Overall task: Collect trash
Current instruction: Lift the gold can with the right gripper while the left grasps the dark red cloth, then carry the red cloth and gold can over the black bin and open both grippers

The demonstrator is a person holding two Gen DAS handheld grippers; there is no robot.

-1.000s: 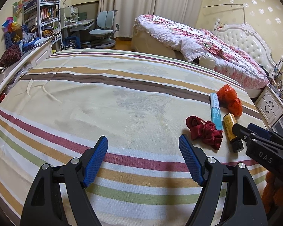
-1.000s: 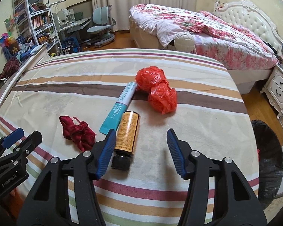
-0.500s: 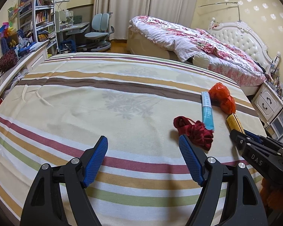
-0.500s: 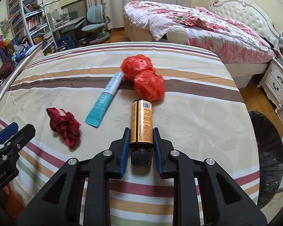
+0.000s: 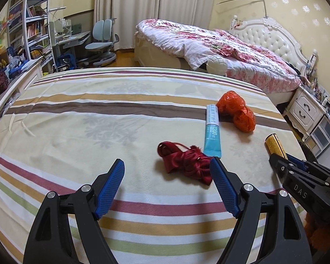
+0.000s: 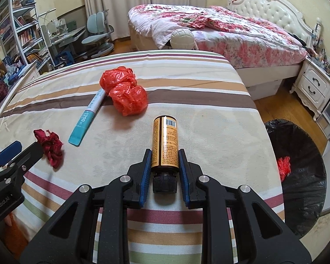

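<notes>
Striped bedspread in cream, brown, tan and red bands, filling most of both views. Beyond it, a floral bed with a white tufted headboard. At the right edge of the spread, on the wood floor, a black-lined trash bin with something red inside. Left gripper hanging above the spread, blue pads spread wide with nothing between them. Right gripper pinching an amber bottle near its black cap, pads pressed to both sides, bottle pointing away from the camera, just over the spread. Crumpled orange plastic bag lying farther up the spread. Just beside it, apparently touching, a teal and white tube lying flat. Nearer the left gripper, a dark red cloth scrap bunched on the spread, just ahead of the right-hand pad and apart from the tube.
</notes>
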